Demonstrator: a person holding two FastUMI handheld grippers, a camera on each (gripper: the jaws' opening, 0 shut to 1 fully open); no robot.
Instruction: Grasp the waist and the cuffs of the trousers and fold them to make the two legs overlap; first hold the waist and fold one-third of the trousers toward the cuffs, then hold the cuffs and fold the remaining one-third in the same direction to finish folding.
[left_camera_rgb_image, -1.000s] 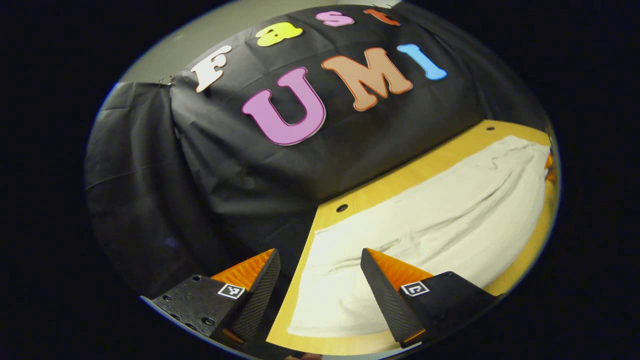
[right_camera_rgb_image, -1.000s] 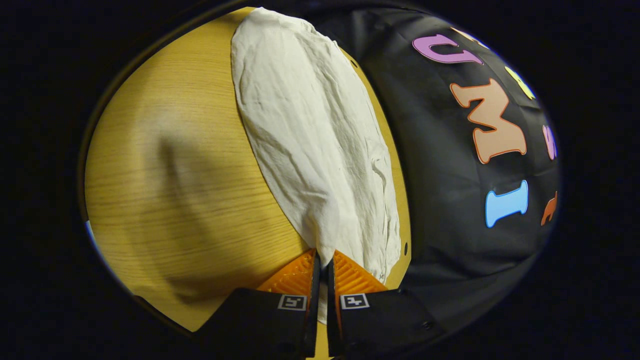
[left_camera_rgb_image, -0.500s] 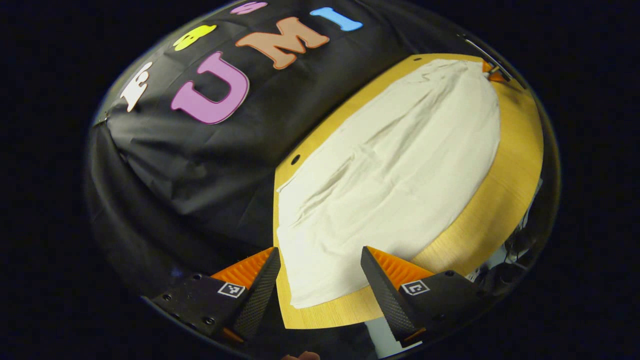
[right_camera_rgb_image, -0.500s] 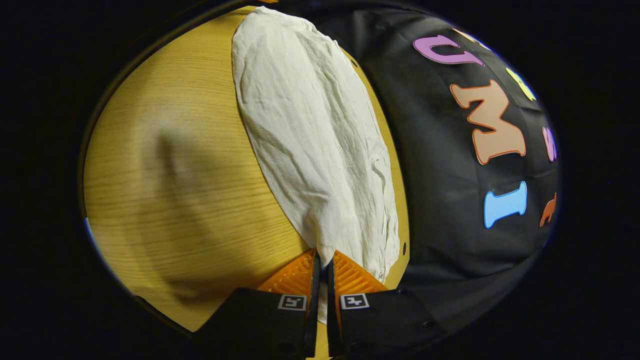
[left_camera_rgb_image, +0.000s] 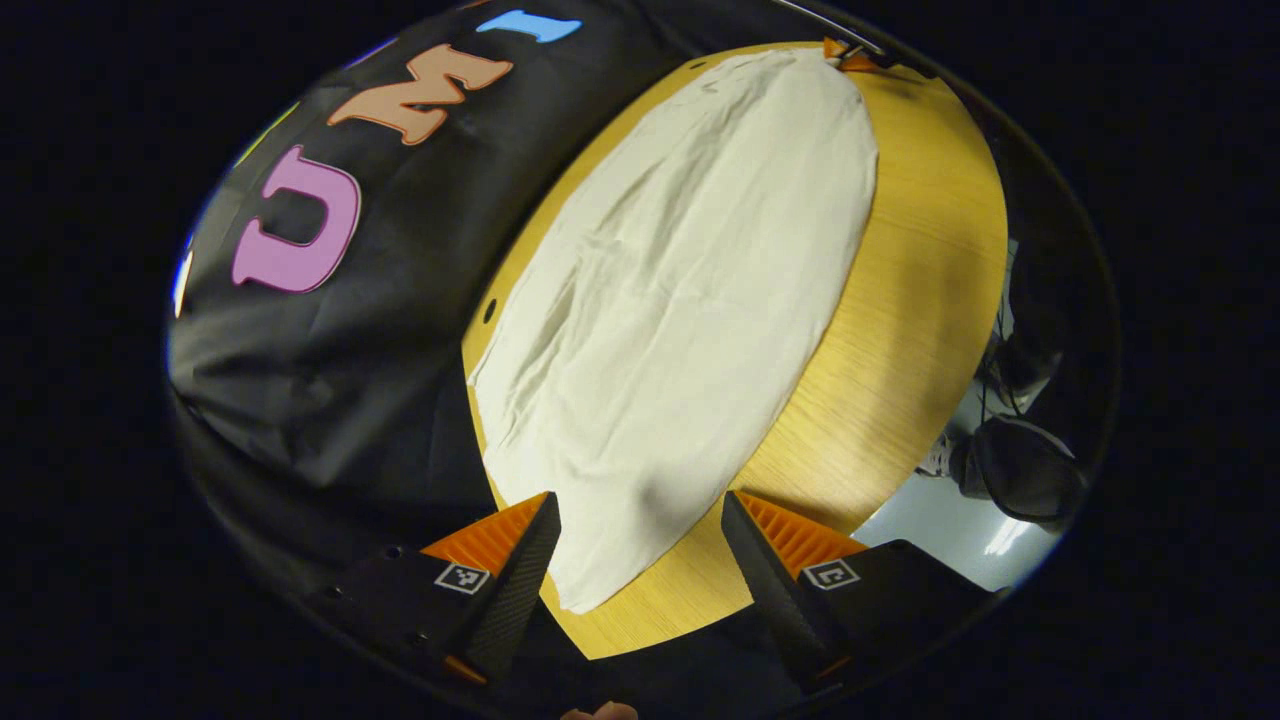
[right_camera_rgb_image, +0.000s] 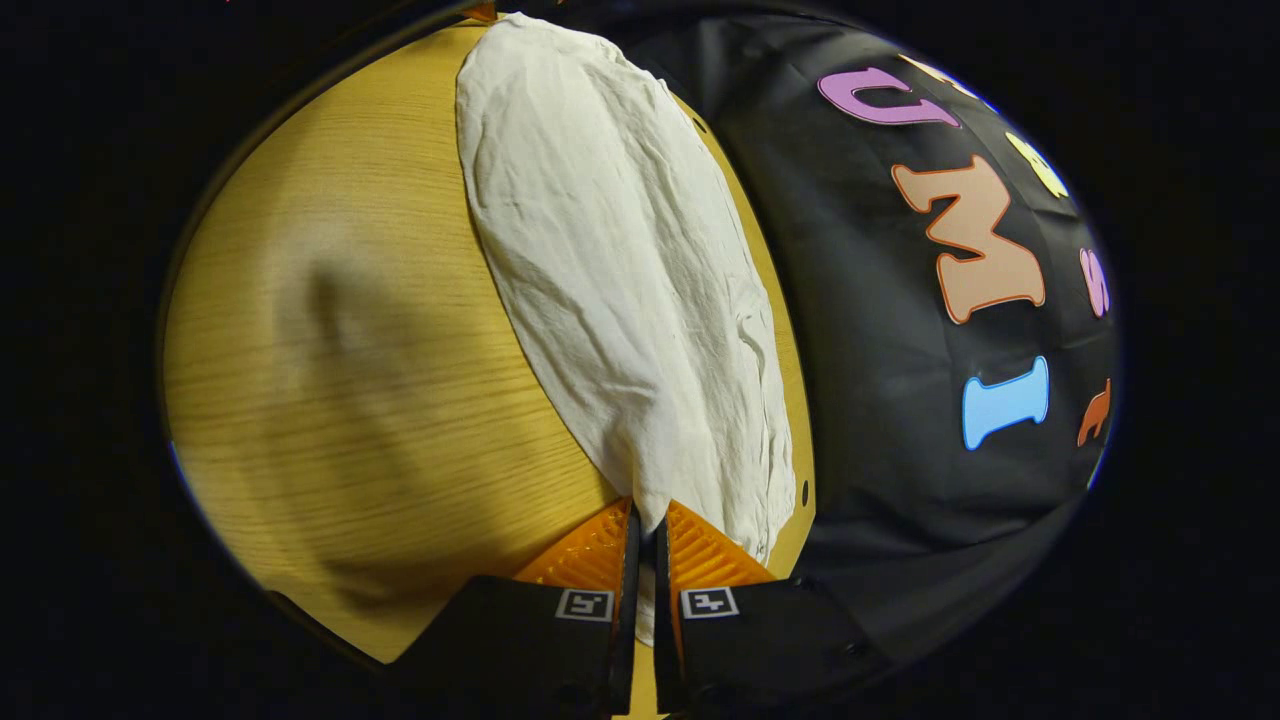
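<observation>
Right gripper (right_camera_rgb_image: 641, 530) clamped on trousers (right_camera_rgb_image: 620, 270) at lower centre, probably anchoring one end. Left gripper (left_camera_rgb_image: 640, 530) jaws apart over opposite corner, lined up to grab it.

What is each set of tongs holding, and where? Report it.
Right tongs pinch the trousers at their near end edge. Left tongs hold nothing, open over the opposite end.

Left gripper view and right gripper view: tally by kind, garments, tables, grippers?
Trousers: 1, white, flat on the table
Table: 1, wooden
Grippers: 2, left gripper open, right gripper shut on the trousers' edge
Total: 4
</observation>
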